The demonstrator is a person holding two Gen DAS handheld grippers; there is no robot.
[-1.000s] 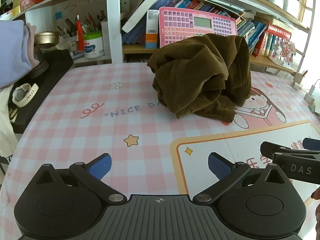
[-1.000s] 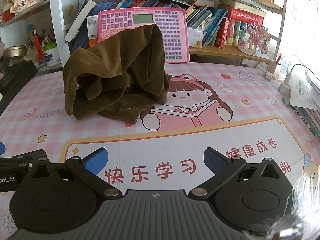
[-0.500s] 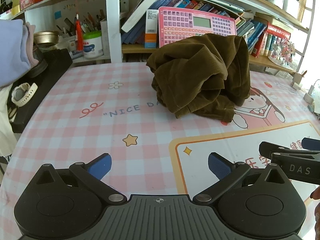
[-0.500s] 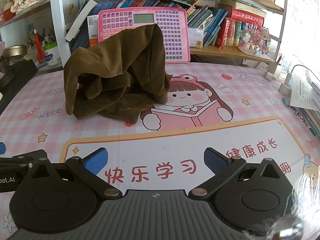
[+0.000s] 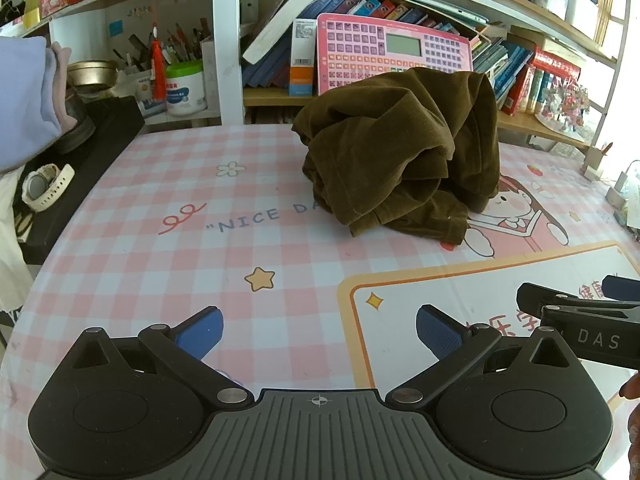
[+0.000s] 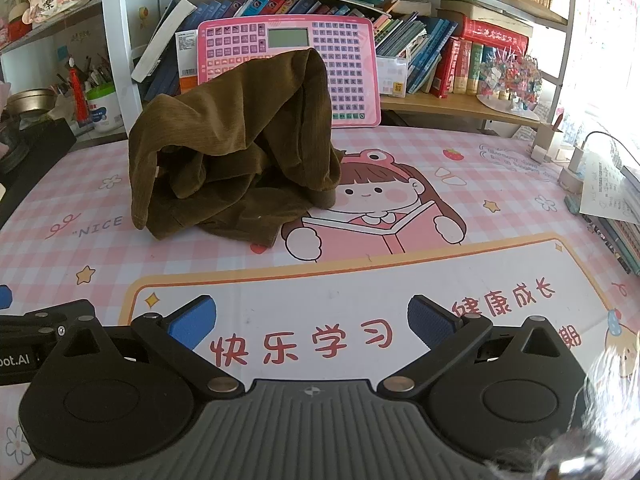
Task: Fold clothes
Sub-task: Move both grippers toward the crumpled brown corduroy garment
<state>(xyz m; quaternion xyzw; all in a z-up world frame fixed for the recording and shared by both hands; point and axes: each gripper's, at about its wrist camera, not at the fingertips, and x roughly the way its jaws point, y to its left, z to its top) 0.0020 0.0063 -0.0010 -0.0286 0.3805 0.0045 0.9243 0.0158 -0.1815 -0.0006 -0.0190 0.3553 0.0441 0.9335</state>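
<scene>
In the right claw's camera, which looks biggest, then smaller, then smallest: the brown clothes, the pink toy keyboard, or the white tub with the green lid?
1. brown clothes
2. pink toy keyboard, part hidden behind them
3. white tub

Crowded bookshelves (image 6: 420, 40) behind a pink-checked table (image 5: 160, 264), apparently window-lit.

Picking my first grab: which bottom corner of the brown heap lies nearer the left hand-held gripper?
The hem corner facing the NICE lettering, on the brown garment; the other corner lies by the cartoon girl.
</scene>
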